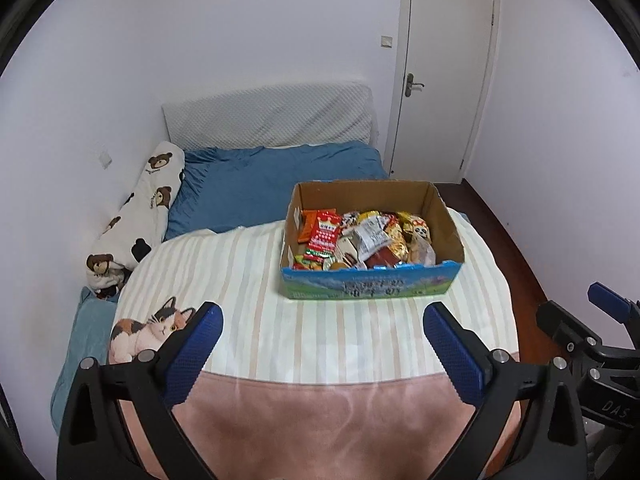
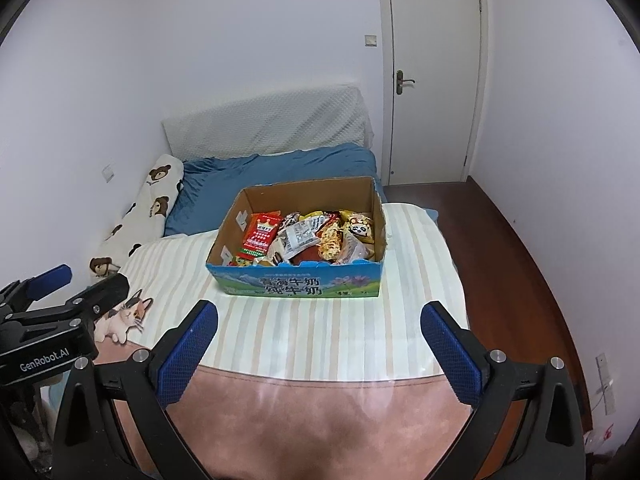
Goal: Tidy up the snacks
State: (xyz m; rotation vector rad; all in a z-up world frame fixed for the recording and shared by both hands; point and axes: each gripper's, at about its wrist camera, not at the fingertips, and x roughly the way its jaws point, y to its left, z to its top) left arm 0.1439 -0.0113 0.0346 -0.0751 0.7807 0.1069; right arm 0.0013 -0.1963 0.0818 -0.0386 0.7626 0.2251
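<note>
An open cardboard box (image 1: 370, 286) with a blue printed front stands on the striped blanket, holding several snack packets (image 1: 362, 240): a red packet at its left, white and gold ones in the middle. It also shows in the right wrist view (image 2: 300, 286), with the snacks (image 2: 308, 238) inside. My left gripper (image 1: 322, 320) is open and empty, hovering above the blanket short of the box. My right gripper (image 2: 320, 320) is open and empty, also short of the box. The right gripper shows at the right edge of the left wrist view (image 1: 588, 332).
The box sits on a bed with a striped and pink blanket (image 1: 248, 280) bearing a cat print (image 1: 148, 328). A bear-print pillow (image 1: 136, 216) lies along the left wall, a blue duvet (image 1: 276, 184) behind. A closed door (image 1: 444, 72) and dark wood floor (image 2: 512, 264) are to the right.
</note>
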